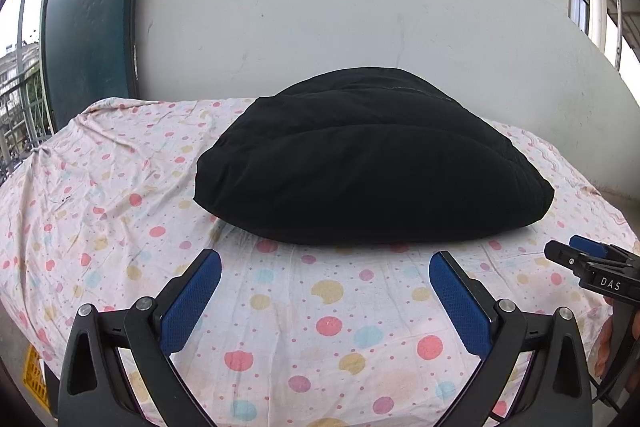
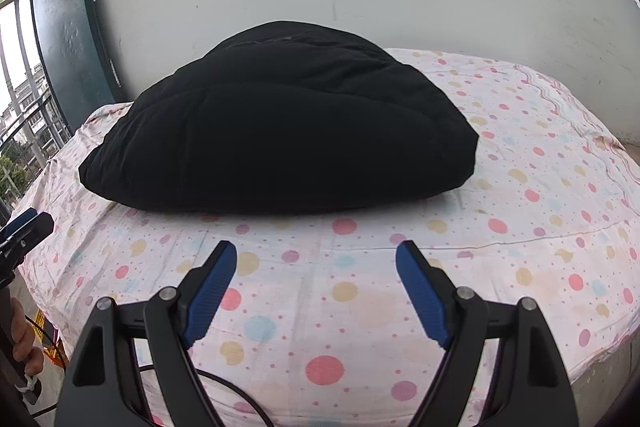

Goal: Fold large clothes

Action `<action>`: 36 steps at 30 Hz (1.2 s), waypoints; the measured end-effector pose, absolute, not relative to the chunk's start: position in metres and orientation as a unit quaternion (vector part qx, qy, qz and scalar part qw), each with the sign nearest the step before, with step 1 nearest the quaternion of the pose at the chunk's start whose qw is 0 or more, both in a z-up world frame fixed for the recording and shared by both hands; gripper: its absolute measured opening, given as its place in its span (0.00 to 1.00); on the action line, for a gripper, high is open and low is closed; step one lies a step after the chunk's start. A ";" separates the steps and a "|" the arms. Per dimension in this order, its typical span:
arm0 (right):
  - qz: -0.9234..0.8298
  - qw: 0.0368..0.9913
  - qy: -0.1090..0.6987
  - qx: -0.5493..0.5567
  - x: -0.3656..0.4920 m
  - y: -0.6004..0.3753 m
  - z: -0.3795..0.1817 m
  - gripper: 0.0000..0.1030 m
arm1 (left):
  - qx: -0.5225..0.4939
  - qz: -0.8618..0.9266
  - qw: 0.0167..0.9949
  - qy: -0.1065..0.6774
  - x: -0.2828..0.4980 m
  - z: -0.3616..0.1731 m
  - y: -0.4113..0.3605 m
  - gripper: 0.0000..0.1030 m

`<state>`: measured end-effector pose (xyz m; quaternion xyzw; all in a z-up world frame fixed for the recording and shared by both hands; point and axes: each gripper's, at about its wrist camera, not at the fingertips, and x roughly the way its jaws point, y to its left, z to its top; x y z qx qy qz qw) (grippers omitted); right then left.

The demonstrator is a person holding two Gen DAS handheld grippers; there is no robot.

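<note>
Both my blue-padded left gripper (image 1: 325, 263) and right gripper (image 2: 316, 251) hover level, jaws apart, near the folded black padded garment (image 1: 372, 163) on the polka-dot sheet (image 1: 328, 307).

1. The left gripper (image 1: 325, 267) sits at the bottom of the left wrist frame, its 2 blue-padded fingers (image 1: 191, 303) spread wide apart with nothing between them.
2. The right gripper (image 2: 316, 259) fills the bottom of the right wrist frame, its 2 blue fingers (image 2: 424, 301) likewise parted and gripping nothing.
3. In the left wrist frame, the right gripper's tip shows at the right edge.
</note>
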<state>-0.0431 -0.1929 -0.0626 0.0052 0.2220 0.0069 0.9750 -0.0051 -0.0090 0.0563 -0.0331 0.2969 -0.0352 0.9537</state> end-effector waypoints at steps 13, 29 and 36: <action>-0.013 0.975 0.221 0.020 -0.041 -0.210 -0.070 0.79 | -0.015 -0.048 0.950 0.310 0.012 0.048 -0.028 0.99; -0.040 0.975 0.215 0.023 -0.042 -0.219 -0.069 0.79 | -0.024 -0.068 0.942 0.329 0.022 0.037 -0.031 0.99; -0.040 0.975 0.218 0.018 -0.041 -0.215 -0.071 0.79 | -0.025 -0.066 0.942 0.329 0.022 0.036 -0.027 0.99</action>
